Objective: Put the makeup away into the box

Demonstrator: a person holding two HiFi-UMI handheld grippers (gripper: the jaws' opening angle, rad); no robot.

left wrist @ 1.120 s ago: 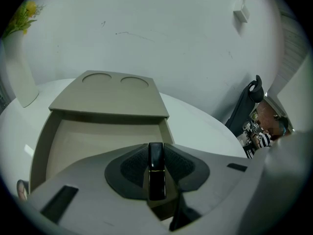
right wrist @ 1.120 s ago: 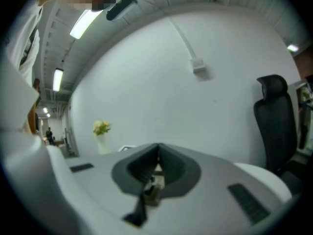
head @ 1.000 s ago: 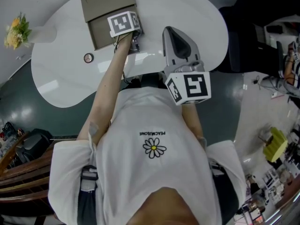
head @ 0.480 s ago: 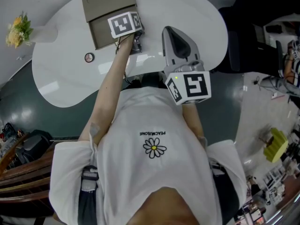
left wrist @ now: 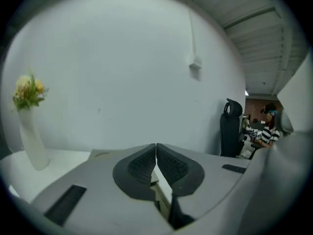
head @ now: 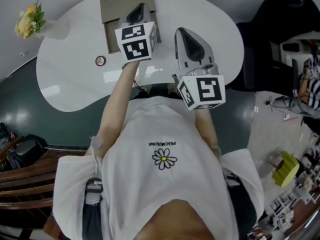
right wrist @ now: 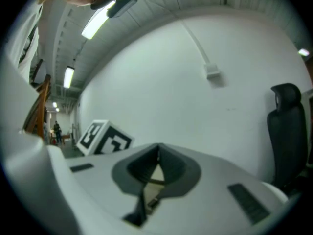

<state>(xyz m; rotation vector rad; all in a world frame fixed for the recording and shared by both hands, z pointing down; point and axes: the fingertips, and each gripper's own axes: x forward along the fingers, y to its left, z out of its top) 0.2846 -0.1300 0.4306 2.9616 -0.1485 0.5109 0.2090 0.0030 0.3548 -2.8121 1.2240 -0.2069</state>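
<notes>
A taupe box (head: 111, 30) with its lid thrown back stands at the far side of the white table (head: 70, 84). A small round makeup compact (head: 100, 60) lies on the table left of the box. My left gripper (head: 138, 13) hangs above the box's near right corner. Its jaws have just been closing, and its pads (left wrist: 168, 164) now meet with nothing between them. My right gripper (head: 188, 35) floats over the table right of the box, shut and holding nothing (right wrist: 157, 154). The marker cube hides part of the box's inside.
A white vase with flowers (head: 35, 25) stands at the table's far left end, also the vase (left wrist: 32, 140) in the left gripper view. A black office chair (left wrist: 231, 126) and a seated person (left wrist: 268, 130) are off to the right. The table's near edge curves in front of my body.
My left gripper has lifted out of the box to well above it, and its cube now looks larger. The right gripper has barely shifted.
</notes>
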